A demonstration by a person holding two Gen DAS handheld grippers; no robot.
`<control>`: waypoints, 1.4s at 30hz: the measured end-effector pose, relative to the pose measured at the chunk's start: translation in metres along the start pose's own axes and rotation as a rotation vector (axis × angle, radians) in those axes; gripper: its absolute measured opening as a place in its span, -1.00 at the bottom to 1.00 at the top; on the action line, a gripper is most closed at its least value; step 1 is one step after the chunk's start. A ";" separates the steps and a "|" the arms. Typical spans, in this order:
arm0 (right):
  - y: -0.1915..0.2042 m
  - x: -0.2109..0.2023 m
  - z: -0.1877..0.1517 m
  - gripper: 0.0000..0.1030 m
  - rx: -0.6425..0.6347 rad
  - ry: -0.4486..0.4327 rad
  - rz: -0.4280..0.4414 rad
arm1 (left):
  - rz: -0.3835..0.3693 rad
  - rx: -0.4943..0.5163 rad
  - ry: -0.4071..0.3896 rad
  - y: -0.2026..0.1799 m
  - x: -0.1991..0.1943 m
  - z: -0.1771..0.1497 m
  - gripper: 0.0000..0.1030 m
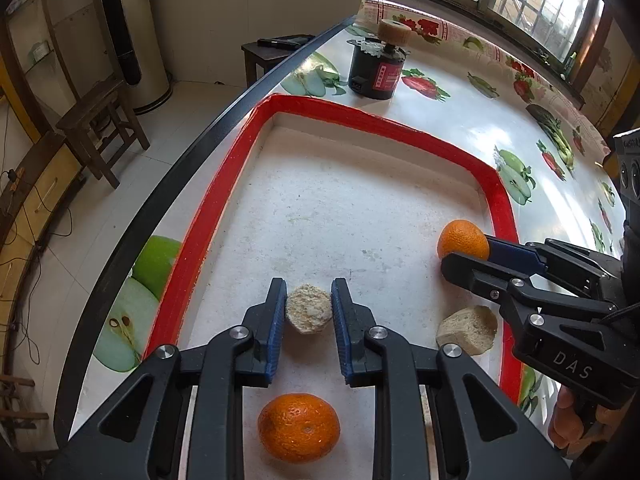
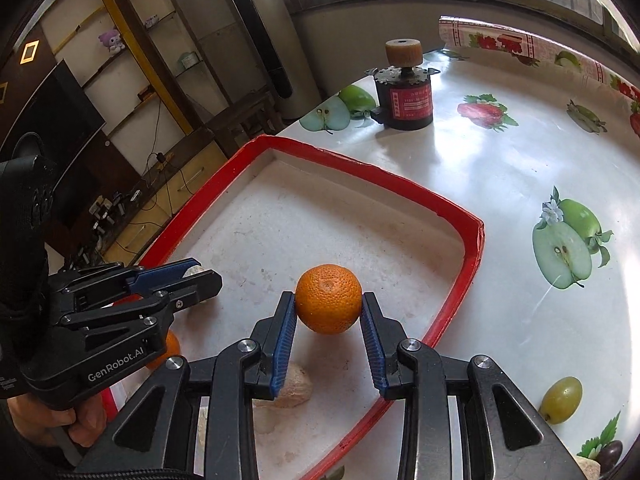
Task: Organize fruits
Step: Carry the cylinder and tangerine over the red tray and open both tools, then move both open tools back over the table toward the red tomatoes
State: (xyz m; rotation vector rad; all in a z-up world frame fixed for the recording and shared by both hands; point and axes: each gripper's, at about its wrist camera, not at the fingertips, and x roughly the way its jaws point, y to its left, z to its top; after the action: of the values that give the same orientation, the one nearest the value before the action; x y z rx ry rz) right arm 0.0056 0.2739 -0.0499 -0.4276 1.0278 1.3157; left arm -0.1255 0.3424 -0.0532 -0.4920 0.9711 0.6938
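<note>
Tray: your landmark is the white rectangular tray with a red rim (image 1: 224, 184), lying on the glossy fruit-print tablecloth (image 2: 520, 168).
Left gripper: your left gripper (image 1: 309, 308) is over the tray's near part, its blue pads clamped on a pale, crumbly bun-like chunk (image 1: 309, 309).
Right gripper: your right gripper (image 2: 329, 304) is above the tray's right side, its jaws closed on a round orange tangerine (image 2: 329, 298), which sits just inside the red rim.
Second tangerine: another orange tangerine (image 1: 299, 426) rests on the tray floor, nearer you than the left gripper's pads.
Second chunk: a pale bread-like piece (image 1: 467, 329) lies in the tray near its right rim, under your right gripper.
Beyond tray: a black cylindrical motor with a red label and tan wheel (image 2: 405, 96) stands past the tray's far rim.
</note>
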 end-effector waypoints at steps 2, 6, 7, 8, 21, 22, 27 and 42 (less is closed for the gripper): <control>0.000 0.003 -0.002 -0.30 0.000 0.012 -0.001 | 0.012 -0.001 0.003 -0.001 -0.001 0.000 -0.60; 0.000 -0.002 -0.004 -0.01 -0.001 -0.006 0.001 | 0.034 -0.010 0.001 0.000 -0.006 -0.001 -0.60; 0.001 -0.006 -0.004 -0.01 -0.005 -0.016 -0.006 | 0.036 -0.011 -0.004 0.000 -0.009 -0.002 -0.60; 0.002 -0.010 -0.005 -0.01 -0.007 -0.025 -0.008 | 0.038 -0.012 -0.010 -0.001 -0.012 -0.003 -0.59; -0.011 -0.086 -0.040 -0.01 0.018 -0.117 -0.010 | 0.023 0.035 -0.100 -0.036 -0.065 -0.024 -0.26; -0.013 -0.091 -0.043 -0.01 0.021 -0.119 -0.015 | 0.015 0.039 -0.103 -0.039 -0.067 -0.025 -0.26; -0.025 -0.115 -0.064 -0.01 0.051 -0.138 -0.031 | -0.011 0.052 -0.107 -0.055 -0.075 -0.033 -0.26; -0.073 -0.168 -0.126 0.01 0.141 -0.162 -0.101 | -0.074 0.118 -0.109 -0.106 -0.089 -0.053 -0.26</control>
State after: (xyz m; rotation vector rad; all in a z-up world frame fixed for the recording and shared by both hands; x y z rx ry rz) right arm 0.0404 0.0602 -0.0001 -0.2583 0.9448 1.1595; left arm -0.1131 0.2067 0.0066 -0.3810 0.8813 0.5875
